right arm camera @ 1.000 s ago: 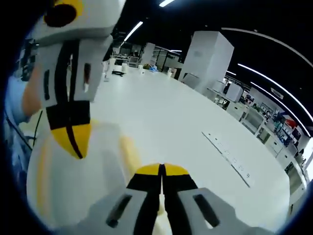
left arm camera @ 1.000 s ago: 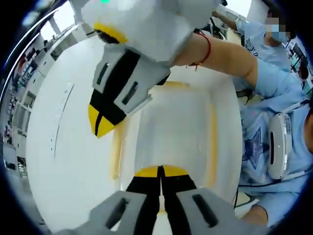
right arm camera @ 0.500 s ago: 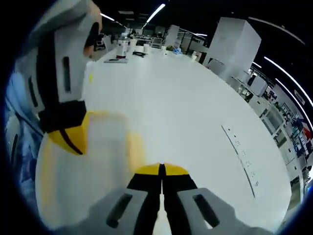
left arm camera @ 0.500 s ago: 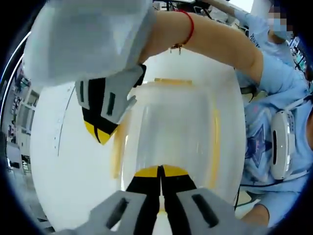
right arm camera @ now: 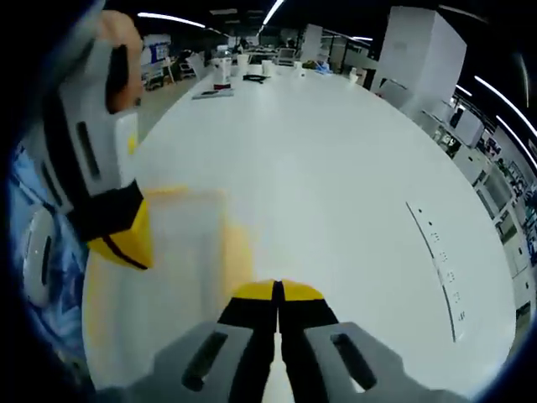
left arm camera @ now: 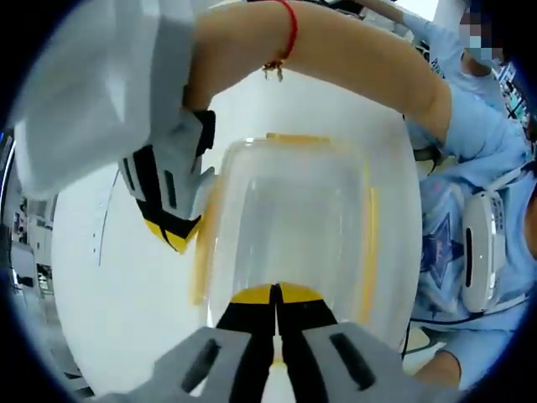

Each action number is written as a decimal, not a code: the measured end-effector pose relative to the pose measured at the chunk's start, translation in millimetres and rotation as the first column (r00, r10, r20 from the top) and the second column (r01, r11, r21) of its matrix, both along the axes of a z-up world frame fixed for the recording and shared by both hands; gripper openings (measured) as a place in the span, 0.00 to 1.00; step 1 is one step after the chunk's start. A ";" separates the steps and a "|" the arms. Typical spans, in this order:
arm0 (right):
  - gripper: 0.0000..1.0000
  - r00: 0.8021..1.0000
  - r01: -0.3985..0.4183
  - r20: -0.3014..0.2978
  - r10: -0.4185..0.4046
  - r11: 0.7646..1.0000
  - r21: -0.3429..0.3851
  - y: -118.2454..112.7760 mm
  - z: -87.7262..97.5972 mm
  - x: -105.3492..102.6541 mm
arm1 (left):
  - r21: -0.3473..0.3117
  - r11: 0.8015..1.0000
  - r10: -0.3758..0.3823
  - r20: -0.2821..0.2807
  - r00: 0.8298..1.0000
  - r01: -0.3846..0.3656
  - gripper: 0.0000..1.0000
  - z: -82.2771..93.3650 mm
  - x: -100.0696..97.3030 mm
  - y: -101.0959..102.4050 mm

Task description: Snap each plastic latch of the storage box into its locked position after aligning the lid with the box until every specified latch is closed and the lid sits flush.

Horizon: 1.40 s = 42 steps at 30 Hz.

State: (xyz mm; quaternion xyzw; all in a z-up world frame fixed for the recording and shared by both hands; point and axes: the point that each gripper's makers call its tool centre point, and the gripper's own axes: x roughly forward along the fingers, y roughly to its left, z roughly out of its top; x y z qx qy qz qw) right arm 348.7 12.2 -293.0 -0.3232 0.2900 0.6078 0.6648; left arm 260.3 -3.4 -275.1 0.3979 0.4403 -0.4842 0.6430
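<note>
while both jaws press shut | clear rounded storage box [left arm camera: 289, 227] | yellow latches [left arm camera: 367, 252]

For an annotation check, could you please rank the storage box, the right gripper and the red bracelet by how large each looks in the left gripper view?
1. Storage box, largest.
2. Right gripper, though it is nearer the camera, so this is uncertain.
3. Red bracelet, clearly smallest.

The right gripper [right arm camera: 278, 294] shows its jaws pressed together, with the yellow tips at the near right edge of the storage box [right arm camera: 180, 277]. The box looks blurred. The left gripper [right arm camera: 117, 239] is over its far left part. The white table [right arm camera: 336, 168] stretches beyond the box.
</note>
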 end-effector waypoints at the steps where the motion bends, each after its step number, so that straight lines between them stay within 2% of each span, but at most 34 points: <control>1: 0.00 1.000 -0.007 -0.010 0.007 1.000 -0.007 0.4 -0.8 1.0 | 0.001 1.000 -0.001 -0.002 1.000 0.001 0.00 0.0 -0.2 0.0; 7: 0.00 0.997 -0.049 -0.067 0.046 0.998 -0.040 1.3 -9.4 2.0 | 0.003 1.000 -0.004 -0.006 1.000 0.004 0.00 -0.3 -1.1 -1.1; 9: 0.00 0.991 -0.085 -0.107 0.079 0.995 -0.058 0.8 -14.6 -3.6 | -0.004 1.000 0.000 -0.015 1.000 0.000 0.00 -0.1 -0.5 -1.1; 14: 0.00 0.986 -0.105 -0.139 0.090 0.989 -0.103 -1.4 -29.8 -3.7 | -0.015 1.000 0.005 -0.020 1.000 -0.005 0.00 0.0 -0.5 -2.3; 19: 0.00 0.978 -0.112 -0.185 0.093 0.989 -0.098 -2.1 -32.2 -7.0 | 0.000 1.000 0.004 -0.019 1.000 -0.004 0.00 0.0 -0.6 -2.2; 29: 0.00 0.974 -0.105 -0.207 0.088 0.992 -0.075 -2.2 -31.6 -7.0 | 0.013 1.000 0.007 -0.014 1.000 -0.007 0.00 0.0 1.6 -1.6; 36: 0.00 0.963 -0.100 -0.253 0.091 0.995 -0.024 -2.7 -30.2 -7.5 | 0.021 1.000 0.013 -0.015 1.000 -0.013 0.00 0.9 3.9 -2.3; 42: 0.00 0.965 -0.088 -0.250 0.080 0.996 -0.023 -4.0 -28.7 -8.3 | 0.030 0.999 0.017 -0.018 1.000 -0.016 0.00 1.8 4.1 -4.4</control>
